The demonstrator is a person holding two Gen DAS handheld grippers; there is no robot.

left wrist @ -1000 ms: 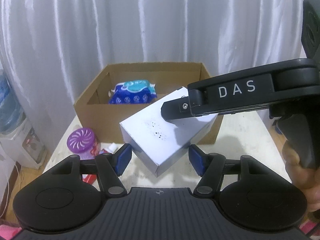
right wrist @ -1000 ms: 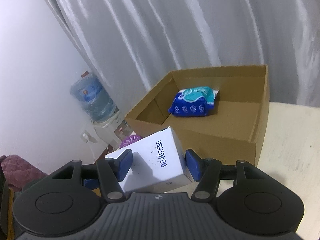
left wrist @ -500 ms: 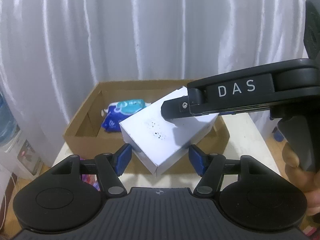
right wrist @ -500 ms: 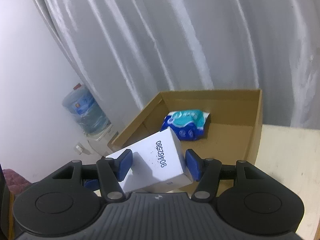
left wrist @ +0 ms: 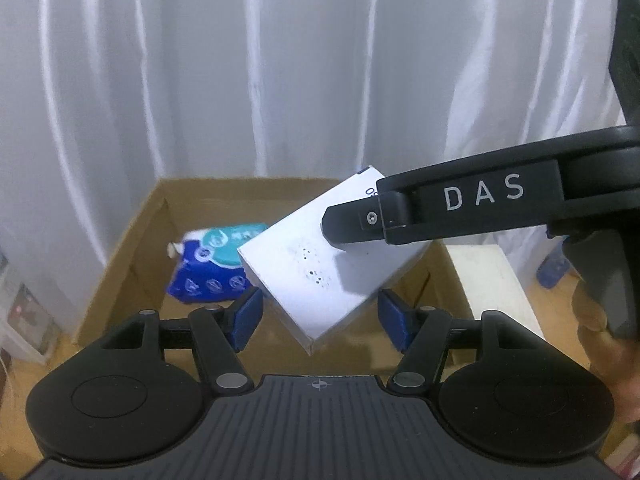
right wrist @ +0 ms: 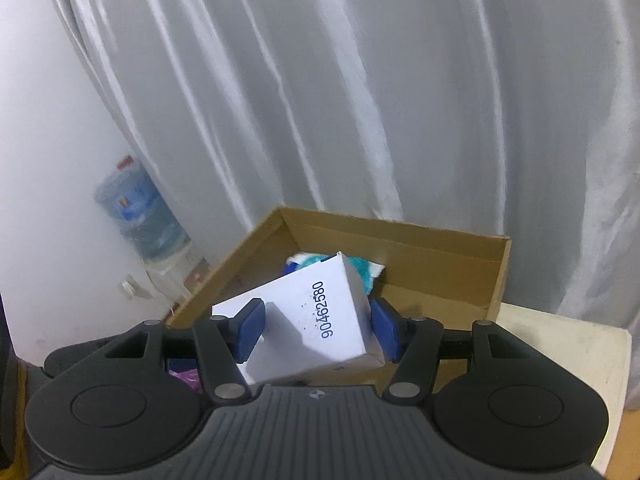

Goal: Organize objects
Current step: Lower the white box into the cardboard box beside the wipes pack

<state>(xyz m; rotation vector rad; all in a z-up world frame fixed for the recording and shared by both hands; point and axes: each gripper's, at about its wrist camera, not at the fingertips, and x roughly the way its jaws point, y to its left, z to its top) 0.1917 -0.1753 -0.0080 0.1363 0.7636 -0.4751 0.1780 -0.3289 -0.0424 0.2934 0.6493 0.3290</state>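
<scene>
At 6 o'clock in the left wrist view, the left hand-held gripper [left wrist: 320,317] stands with its blue pads spread wide; the white box [left wrist: 320,276] hangs in the gap between them, tilted, one corner down, and contact with either pad cannot be confirmed. From 3 o'clock, a black finger of the right hand-held gripper [left wrist: 352,230], marked "DAS", lies across the upper face of the white box. Behind the white box, toward 10 o'clock, a blue wipes pack [left wrist: 212,264] lies inside the open cardboard box [left wrist: 120,264], which rests on the desk [left wrist: 492,280]. A white curtain [left wrist: 280,80] fills the 12 o'clock region. At 6 o'clock in the right wrist view, the right hand-held gripper [right wrist: 318,330] is closed on the white box [right wrist: 312,320], one blue pad against each side; the printed number 90462580 faces the camera. The white box sits tilted above the near wall of the cardboard box [right wrist: 440,268], partly covering the blue wipes pack [right wrist: 362,270]. A water bottle [right wrist: 136,216] stands at 9 o'clock.
</scene>
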